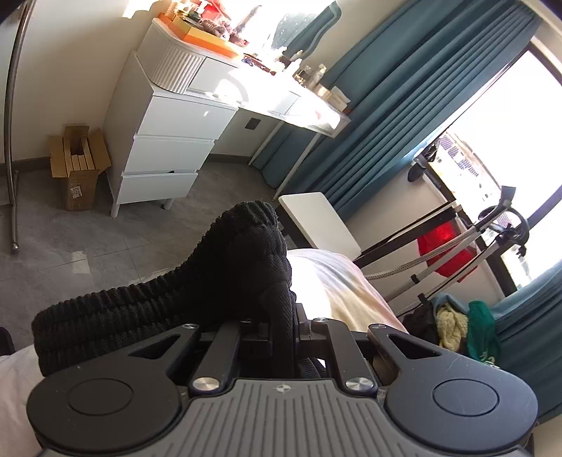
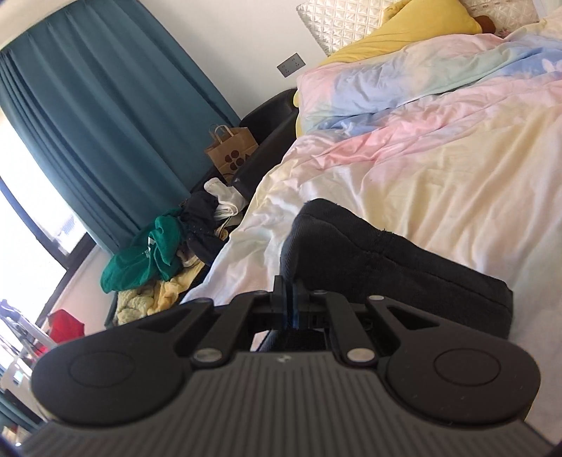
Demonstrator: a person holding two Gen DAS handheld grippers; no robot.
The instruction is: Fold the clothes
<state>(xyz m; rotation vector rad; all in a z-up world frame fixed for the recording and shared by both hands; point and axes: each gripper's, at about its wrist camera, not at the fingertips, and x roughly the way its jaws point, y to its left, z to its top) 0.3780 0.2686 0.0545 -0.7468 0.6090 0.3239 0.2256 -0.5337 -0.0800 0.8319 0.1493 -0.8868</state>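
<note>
A black ribbed knit garment (image 1: 224, 270) is bunched up in front of my left gripper (image 1: 281, 323), which is shut on it; the cloth rises above the jaws and hides the fingertips. In the right wrist view the same black garment (image 2: 386, 260) lies folded over on the pastel bed cover (image 2: 439, 158). My right gripper (image 2: 288, 298) is shut on its near edge. Both grippers hold the garment low over the bed.
A white dresser and desk (image 1: 168, 151) stand across the grey floor, with a cardboard box (image 1: 79, 165) beside them. A heap of green, yellow and dark clothes (image 2: 165, 253) lies next to the bed. Teal curtains (image 2: 87, 123), a paper bag (image 2: 232, 151) and pillows (image 2: 404, 31) are farther off.
</note>
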